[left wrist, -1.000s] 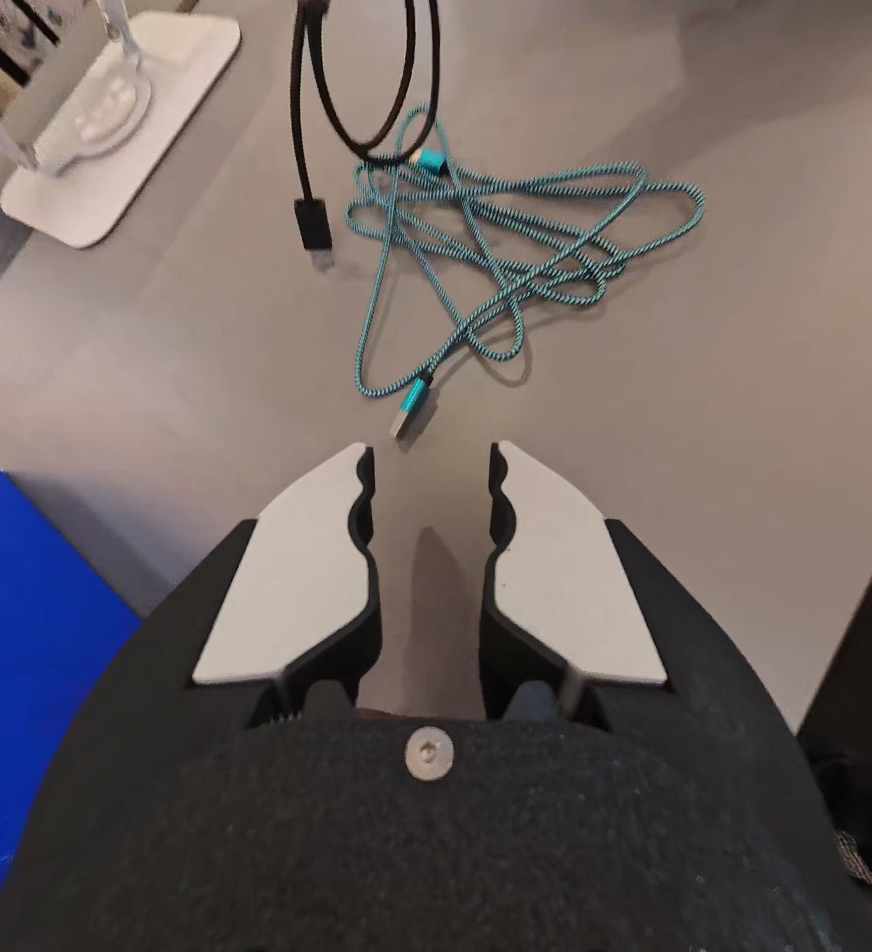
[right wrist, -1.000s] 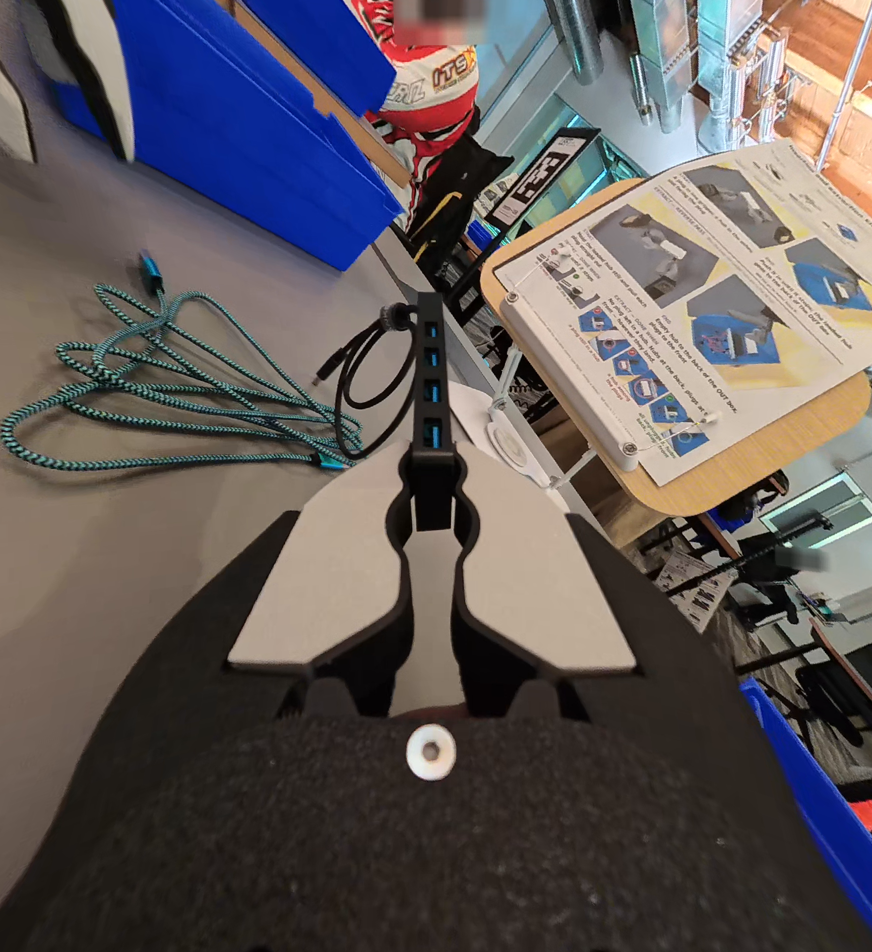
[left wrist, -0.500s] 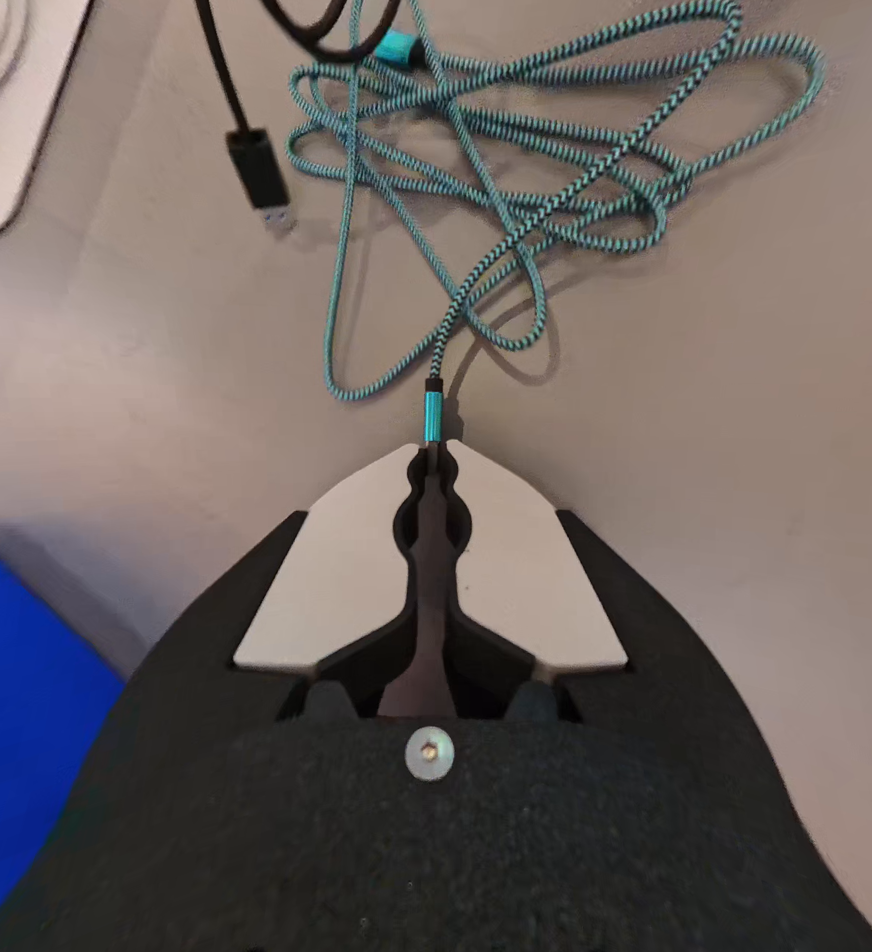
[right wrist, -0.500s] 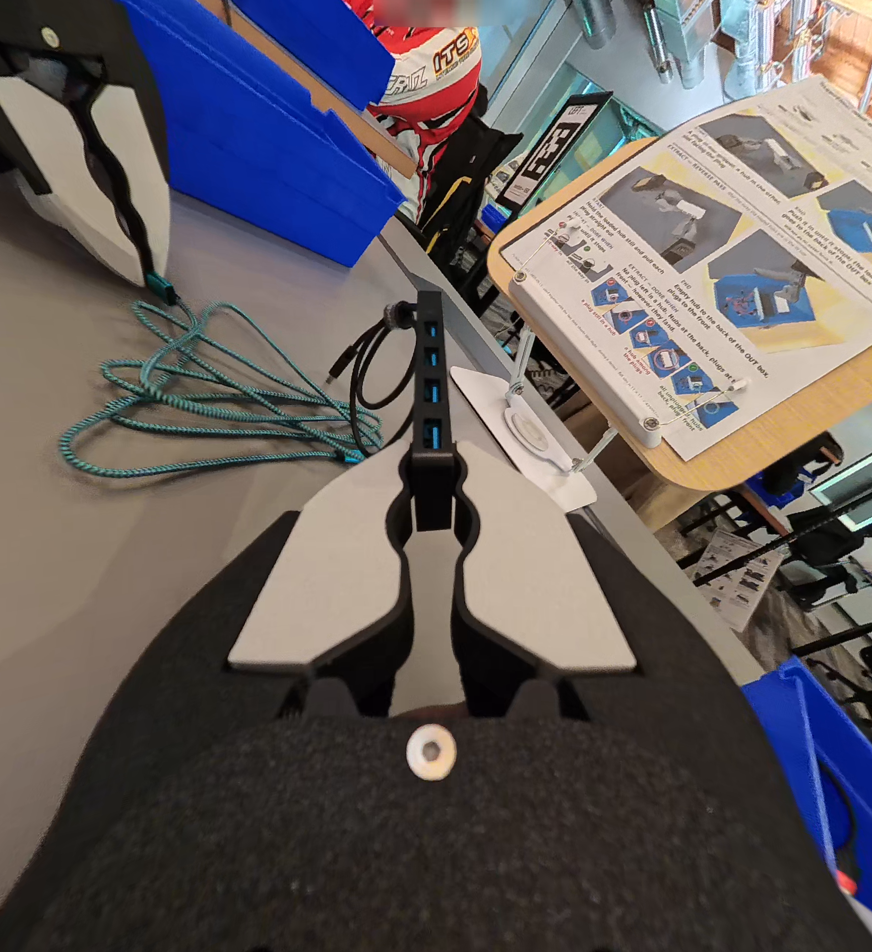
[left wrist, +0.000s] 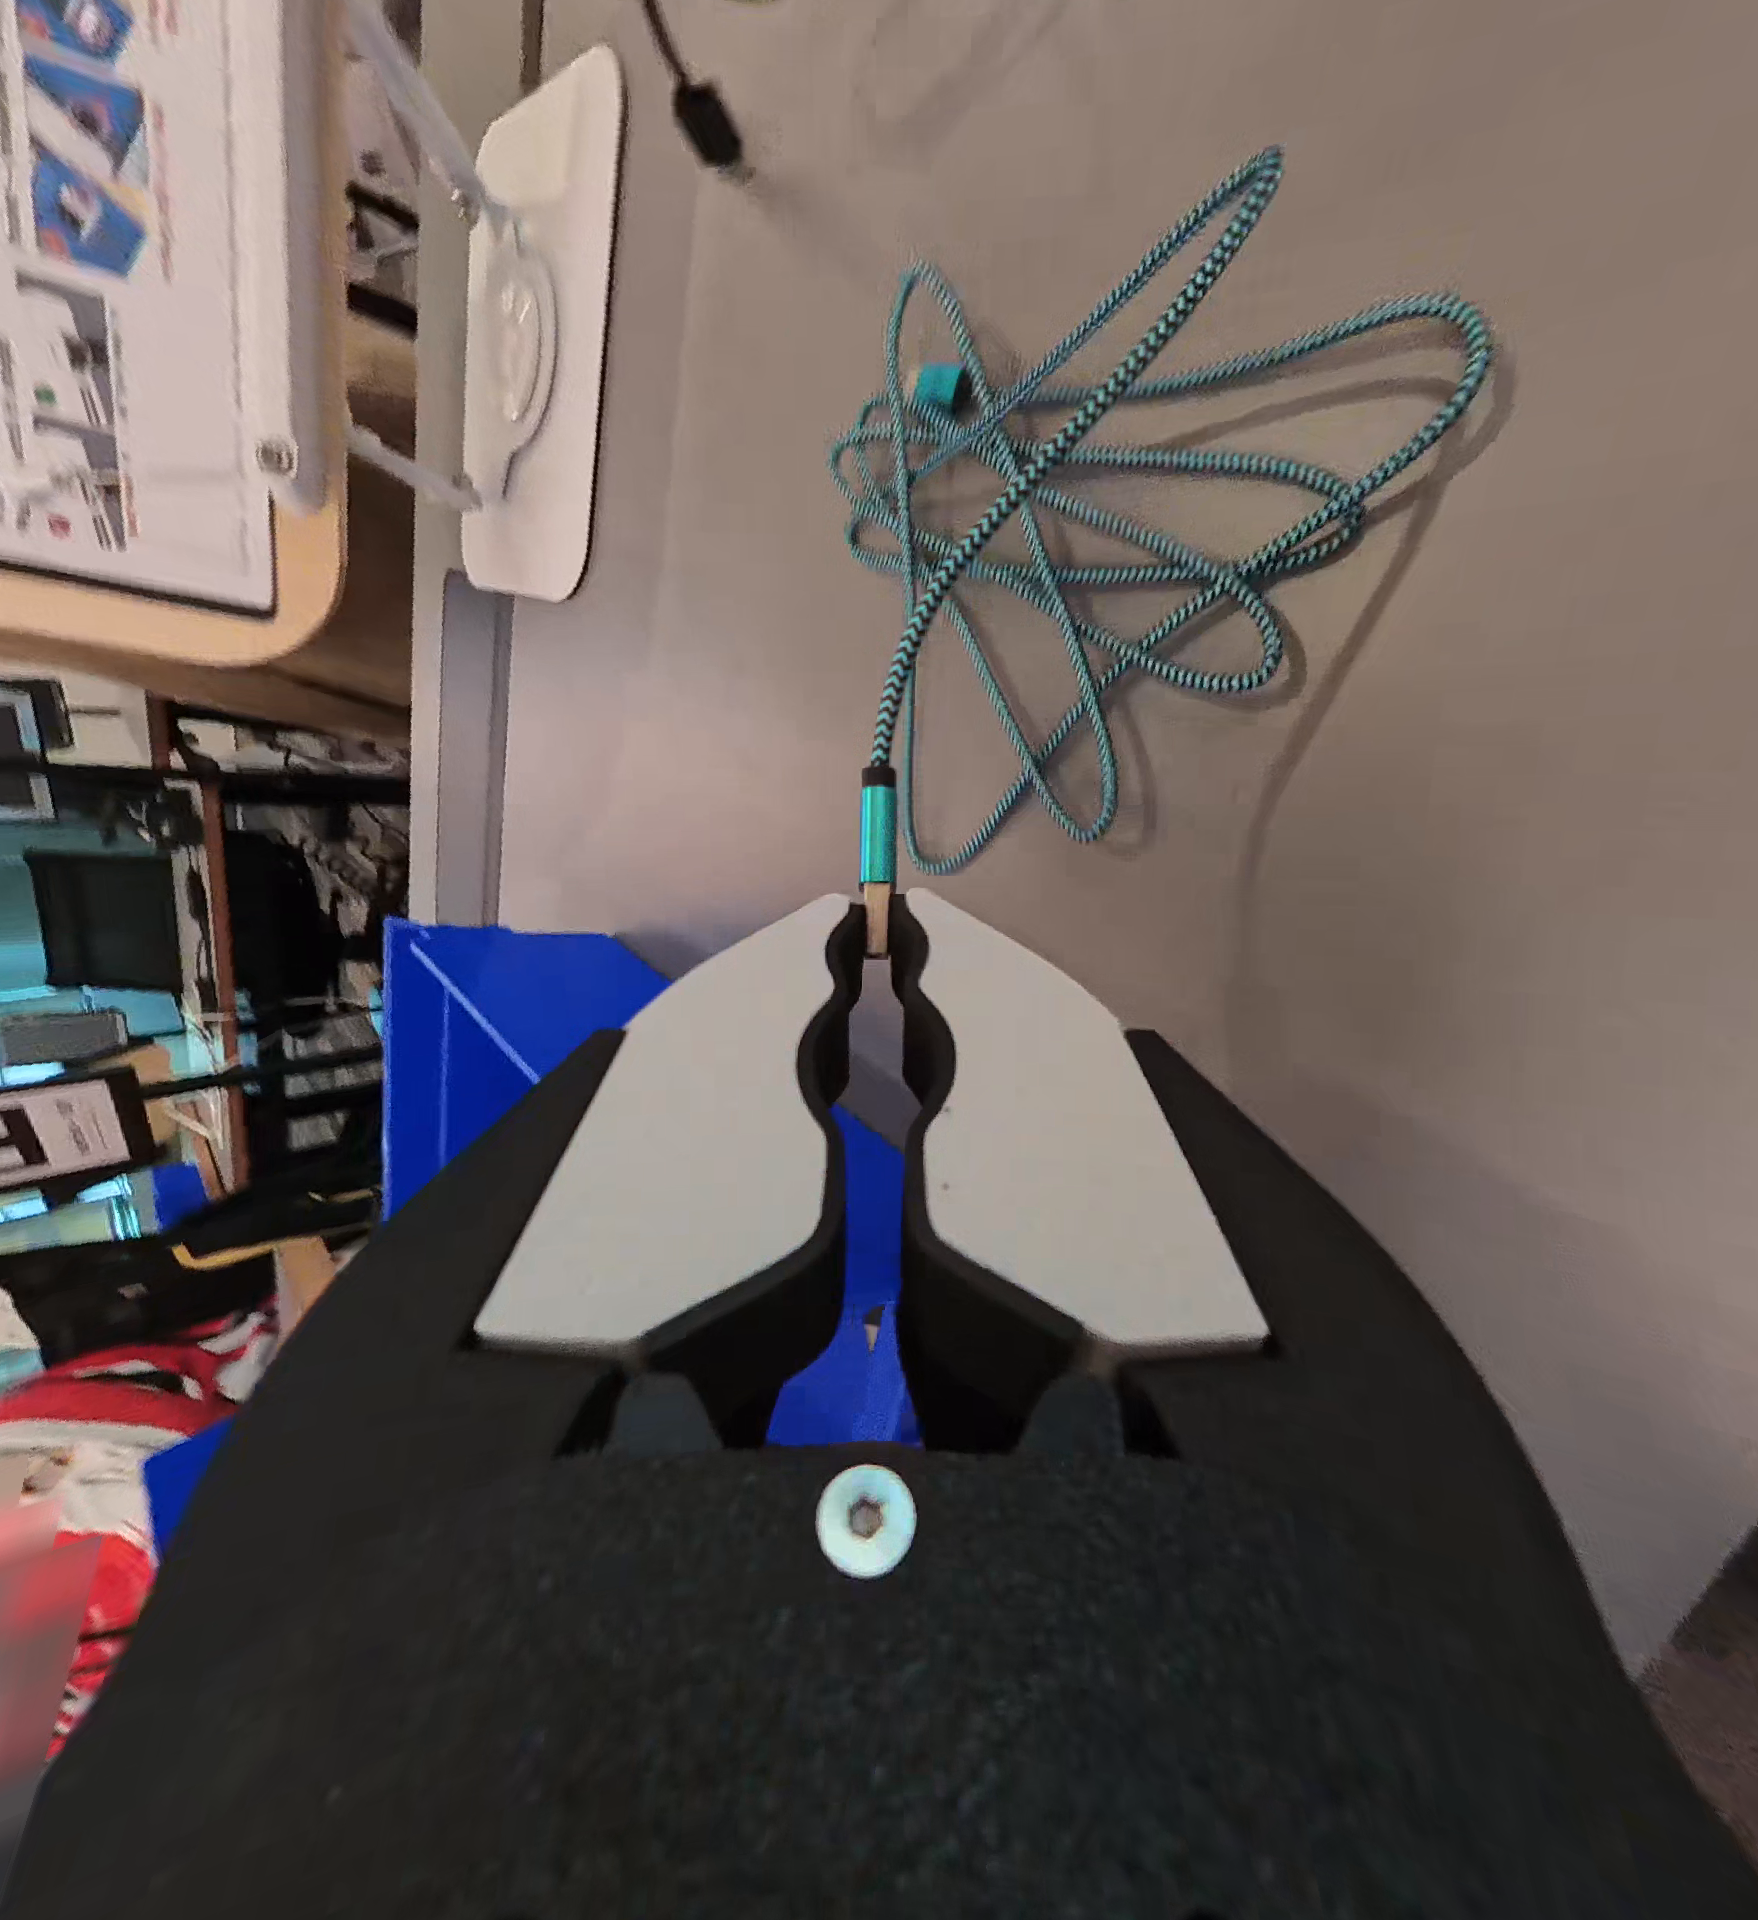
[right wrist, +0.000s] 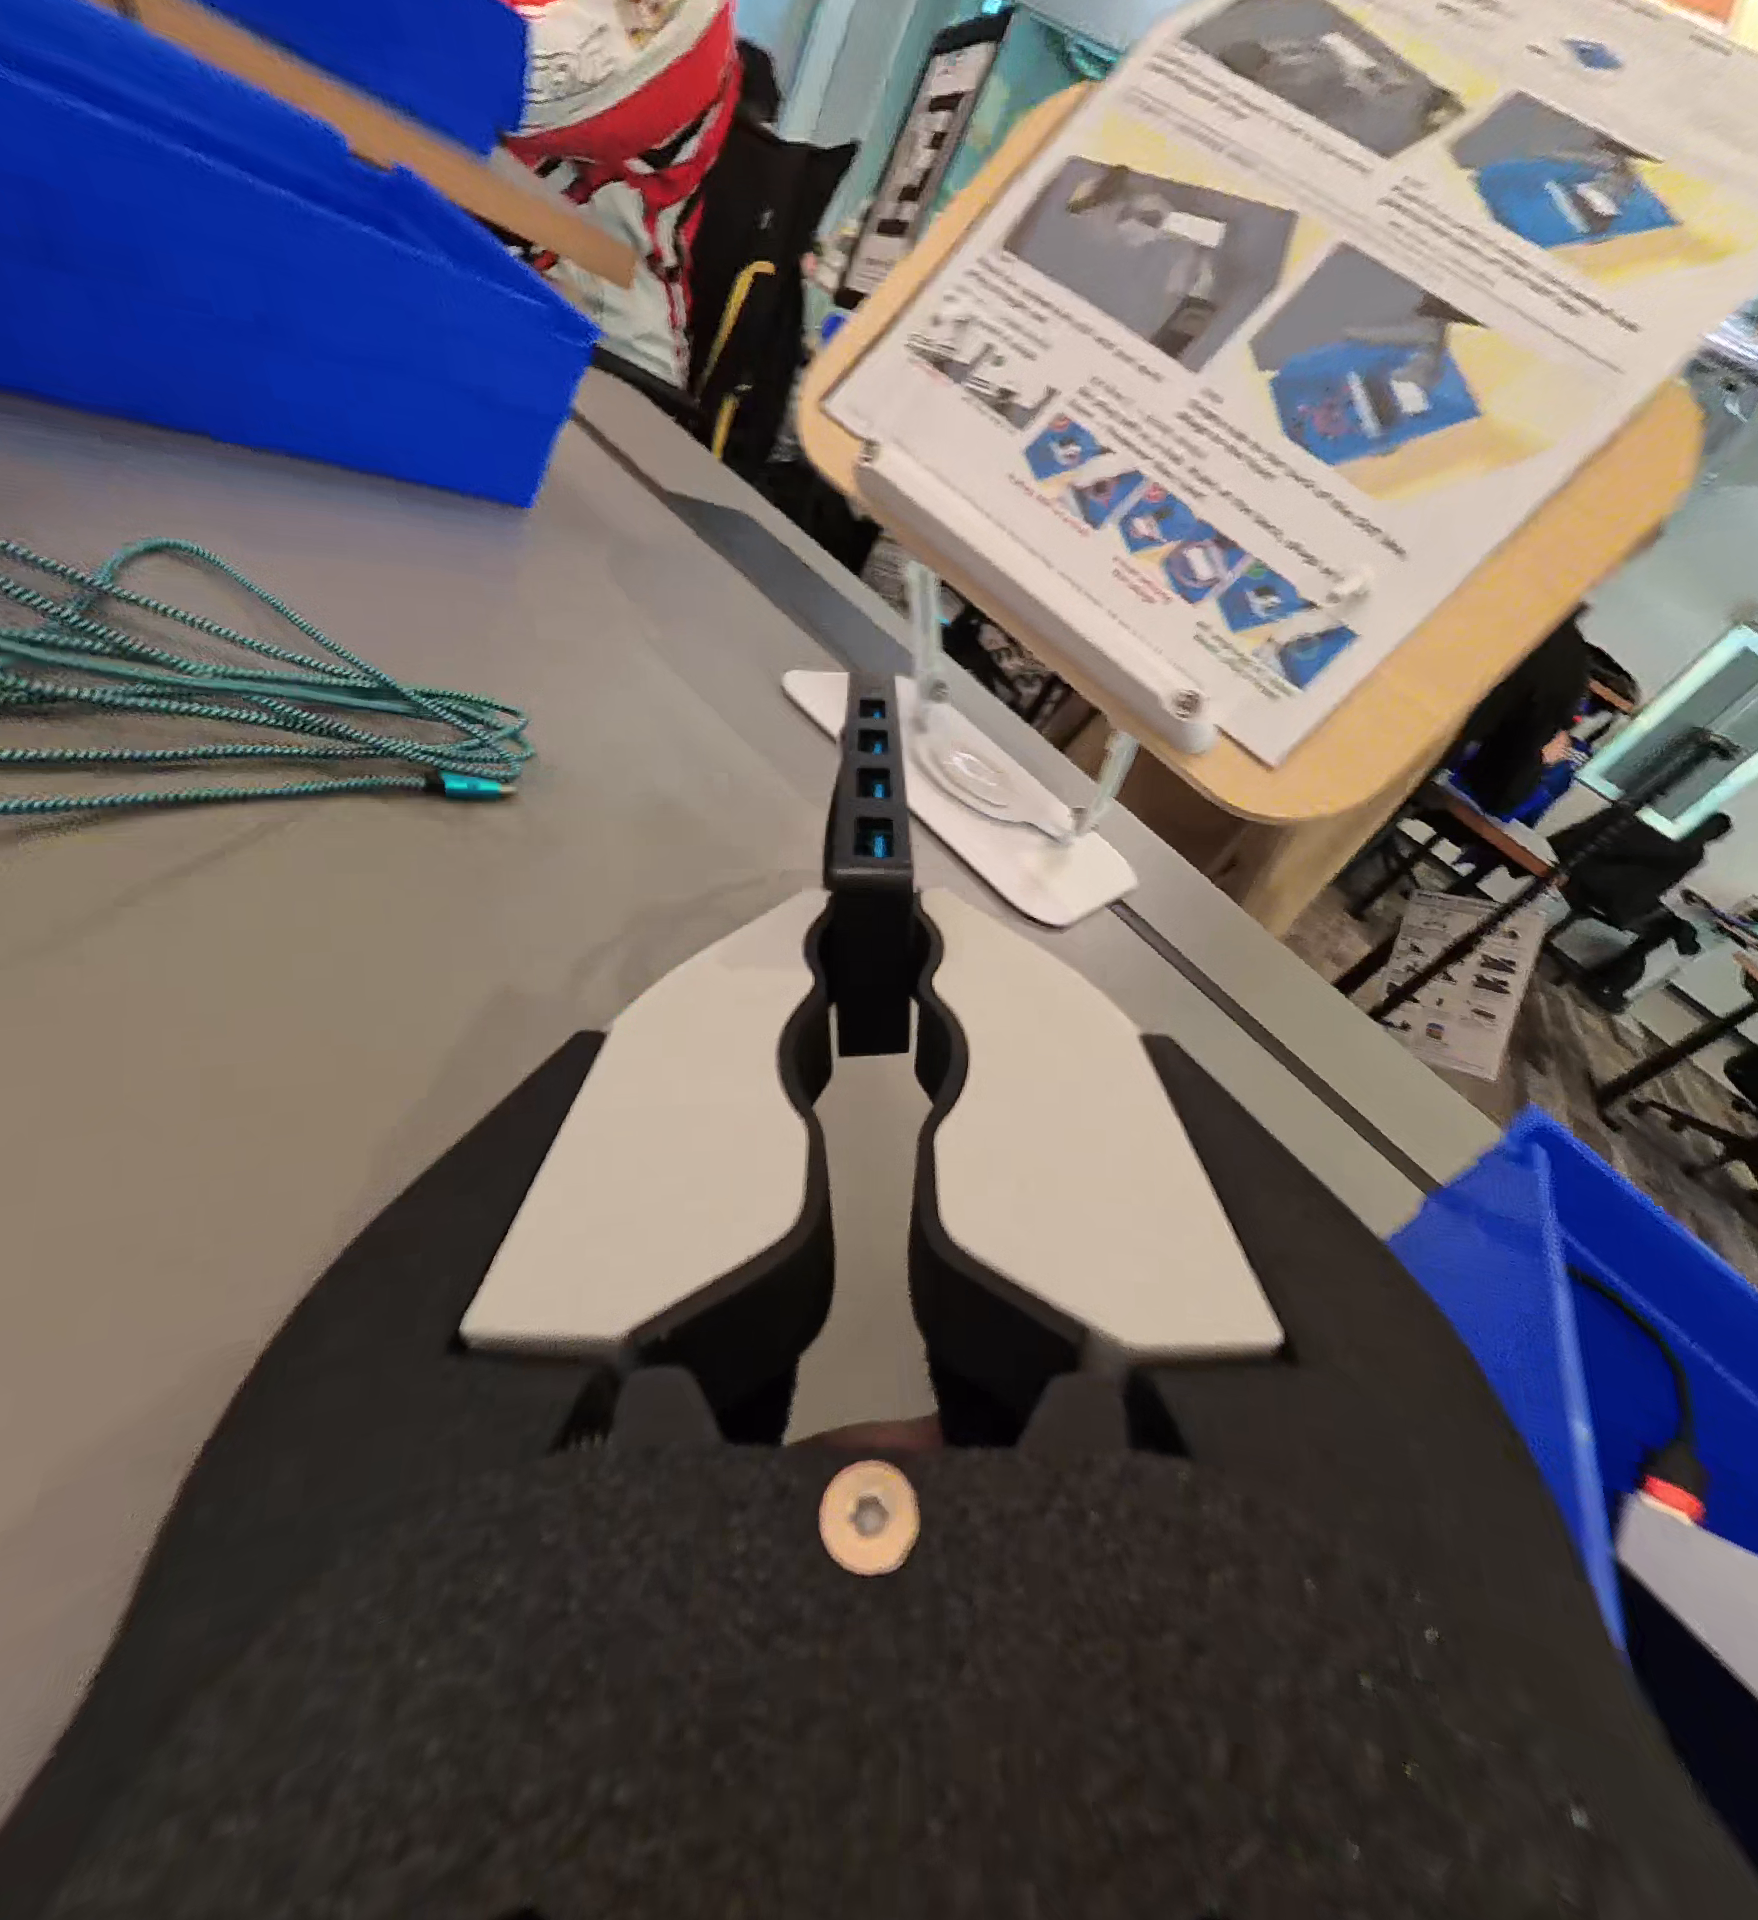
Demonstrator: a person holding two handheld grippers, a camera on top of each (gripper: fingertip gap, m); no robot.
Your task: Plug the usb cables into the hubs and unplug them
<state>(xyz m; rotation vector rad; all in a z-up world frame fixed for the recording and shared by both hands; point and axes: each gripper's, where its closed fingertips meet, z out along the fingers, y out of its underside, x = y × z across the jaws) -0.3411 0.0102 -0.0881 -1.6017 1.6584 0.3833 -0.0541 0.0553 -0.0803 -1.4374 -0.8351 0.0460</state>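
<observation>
**A:** What did each pair of tongs hold?

**B:** The left tongs (left wrist: 877,928) were nearly closed, pinching the metal plug (left wrist: 876,831) of a teal braided cable (left wrist: 1093,499) at their very tips. The plug's teal sleeve stuck straight out ahead of the tips, in line with the fingers. The rest of the cable trailed forward to a loose tangle on the grey counter (left wrist: 1477,935), well ahead of the tongs.

**A:** And the right?

**B:** The right tongs (right wrist: 870,935) were clamped narrowly on the near end of a slim black hub (right wrist: 870,821). Its long axis ran straight ahead from the tips, and four blue ports sat in a row along its upper face.

**A:** How did plug and hub lie relative to each other?

**B:** Neither view showed the other tongs, so I could not tell exactly. From the right tongs, the cable tangle lay forward and to the left. The hub was not visible from the left tongs.

**A:** What would the coming move depend on?

**B:** In my judgement, the plug still had to be carried across to the hub. It was gripped by its metal end with the cable pointing away, so it likely needed turning or regripping before entering a port.

**A:** Anything else nearby?

**B:** Ahead and right of the right tongs stood a white stand (right wrist: 1010,842) holding an instruction board (right wrist: 1270,364). Blue bins (right wrist: 231,312) sat forward and left.
</observation>
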